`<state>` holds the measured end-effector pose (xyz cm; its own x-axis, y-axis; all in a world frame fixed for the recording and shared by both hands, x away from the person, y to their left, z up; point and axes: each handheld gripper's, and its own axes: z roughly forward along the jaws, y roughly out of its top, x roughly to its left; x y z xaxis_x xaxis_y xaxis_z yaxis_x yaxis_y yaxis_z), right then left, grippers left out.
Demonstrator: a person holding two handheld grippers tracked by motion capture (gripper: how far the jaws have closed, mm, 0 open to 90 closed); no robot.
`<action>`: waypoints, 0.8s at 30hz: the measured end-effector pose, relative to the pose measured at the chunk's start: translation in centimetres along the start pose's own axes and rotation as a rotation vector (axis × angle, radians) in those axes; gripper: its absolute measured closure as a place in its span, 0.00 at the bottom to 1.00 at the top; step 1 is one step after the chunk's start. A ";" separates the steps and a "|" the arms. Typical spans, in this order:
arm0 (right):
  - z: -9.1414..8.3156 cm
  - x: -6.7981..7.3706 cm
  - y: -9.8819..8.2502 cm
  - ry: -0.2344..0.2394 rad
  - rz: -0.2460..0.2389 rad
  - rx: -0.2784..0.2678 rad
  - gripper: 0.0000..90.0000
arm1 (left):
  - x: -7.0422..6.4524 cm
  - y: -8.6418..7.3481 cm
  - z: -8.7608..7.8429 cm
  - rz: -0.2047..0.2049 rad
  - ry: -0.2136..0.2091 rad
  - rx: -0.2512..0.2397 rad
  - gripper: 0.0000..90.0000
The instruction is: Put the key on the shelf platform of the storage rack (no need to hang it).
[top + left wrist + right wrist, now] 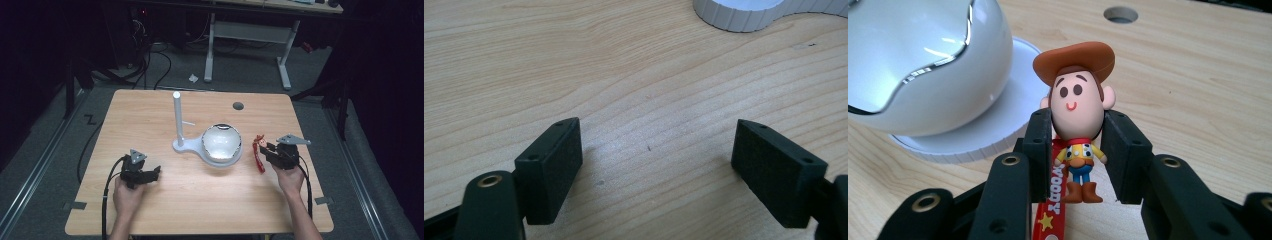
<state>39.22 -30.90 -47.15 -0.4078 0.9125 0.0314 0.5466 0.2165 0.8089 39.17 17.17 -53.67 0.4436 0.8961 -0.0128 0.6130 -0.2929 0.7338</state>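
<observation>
Right tool [1078,150]: jaws closed onto the head of a small cowboy figurine [1079,115], pads pressing its cheeks from both sides. The figure stands upright between the jaws: smooth moulded vinyl, oversized peach head, brown brimmed hat, yellow shirt, blue trousers, brown boots. A flat red strap [1053,200] printed "WOODY" with a yellow star hangs beside its body and down past the jaws. In the high view the right tool [265,150] sits just right of the white stand, with the figurine [259,141] at its tip and the red strap [259,159] drooping toward the counter.

Left tool [656,165]: jaws spread wide, holding nothing, with bare wood between them. Pads are matte black, foam-like, rectangular. In the high view the left tool [150,175] is gripped by the left hand [127,197], well to the left of the stand and nearer the person.

White stand [200,147]: flat ribbed-edge base, a slim upright white post [177,117] on one lobe, and a glossy white egg-shaped shell [221,143] on the other lobe. The shell [923,65] has a wavy chrome seam.

Counter [150,110]: pale wood-grain laminate, with a round cable hole [238,105] beyond the stand.
</observation>
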 end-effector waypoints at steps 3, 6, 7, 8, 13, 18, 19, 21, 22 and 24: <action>-0.7 -0.1 0.2 0.006 0.008 -0.012 0.74 | 0.0 0.0 0.0 0.000 0.000 0.000 0.23; -1.5 -0.3 0.4 0.002 -0.002 -0.028 0.74 | 0.0 0.0 0.0 0.000 0.000 0.000 0.23; -1.5 -0.3 0.4 0.002 -0.002 -0.028 0.74 | 0.0 0.0 0.0 0.000 0.000 0.000 0.23; -1.7 -0.3 0.5 0.004 -0.005 -0.037 0.74 | 0.0 0.0 0.0 0.000 0.000 0.000 0.23; -3.3 -0.3 1.4 0.011 -0.016 -0.074 0.74 | 0.0 0.0 0.0 0.000 0.000 0.000 0.23; -4.3 -0.4 1.9 0.023 -0.016 -0.092 0.74 | 0.0 0.0 0.0 0.000 0.000 0.000 0.23; -4.5 -0.4 2.0 0.027 -0.012 -0.095 0.74 | 0.0 0.0 0.0 0.000 0.000 0.000 0.23; -4.7 -0.4 2.3 0.033 -0.013 -0.098 0.74 | 0.0 0.0 0.0 0.000 0.000 0.000 0.23; -4.7 -0.4 2.3 0.033 -0.013 -0.098 0.74 | 0.0 0.0 0.0 0.000 0.000 0.000 0.23; -5.0 -0.5 2.5 0.045 -0.002 -0.096 0.74 | 0.0 0.0 0.0 0.000 0.000 0.000 0.23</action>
<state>37.11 -32.55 -42.21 -0.4425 0.8951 0.0542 0.4743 0.1823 0.8613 39.17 17.17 -53.67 0.4437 0.8961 -0.0130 0.6129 -0.2928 0.7339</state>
